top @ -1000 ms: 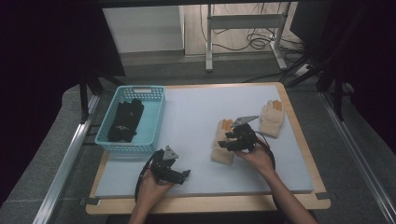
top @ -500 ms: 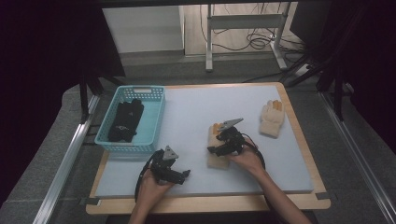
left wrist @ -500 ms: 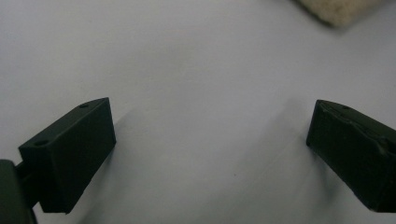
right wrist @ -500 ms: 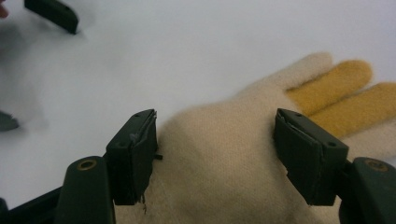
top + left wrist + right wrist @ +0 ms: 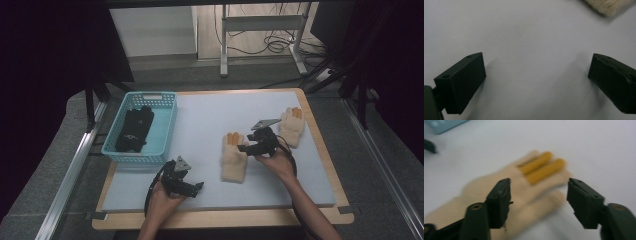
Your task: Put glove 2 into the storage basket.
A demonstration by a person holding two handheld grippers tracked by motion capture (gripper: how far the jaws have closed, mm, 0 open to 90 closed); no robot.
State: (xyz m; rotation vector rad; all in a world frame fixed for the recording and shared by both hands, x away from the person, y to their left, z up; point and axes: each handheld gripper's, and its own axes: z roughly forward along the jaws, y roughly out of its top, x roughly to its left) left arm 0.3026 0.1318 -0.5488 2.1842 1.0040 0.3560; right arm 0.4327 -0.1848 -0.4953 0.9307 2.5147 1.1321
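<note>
**A:** Glove [image 5: 234, 156] in cream knit with orange fingertips, lying flat on the white mat [image 5: 210, 120], a little right of the middle, its cuff toward the person.

**B:** And the right gripper [image 5: 246, 147] is right over it. In the right gripper view the jaws stand apart above the glove [image 5: 524, 192], one on each side of its palm, and the pads press on nothing. They have just been closing a little, with the glove under them rather than pinched.

**A:** So released, not grasping. That view is blurred, mind you, so I cannot tell whether a jaw tip brushes the knit.

**B:** Fair. What about the left gripper [image 5: 196, 186]?

**A:** Down near the front edge of the mat, lying low in the hand. In the left gripper view its jaws are spread wide over bare mat [image 5: 531, 45], with nothing between them. A corner of the glove cuff [image 5: 607, 5] peeks in at the top edge.

**B:** A second glove [image 5: 291, 126] of the same kind lies by the right edge of the mat, just beyond the right gripper.

**A:** And at the far left, the blue basket [image 5: 165, 131] sits on the mat's corner with a pair of black gloves [image 5: 134, 129] inside it, well apart from both grippers.
</note>
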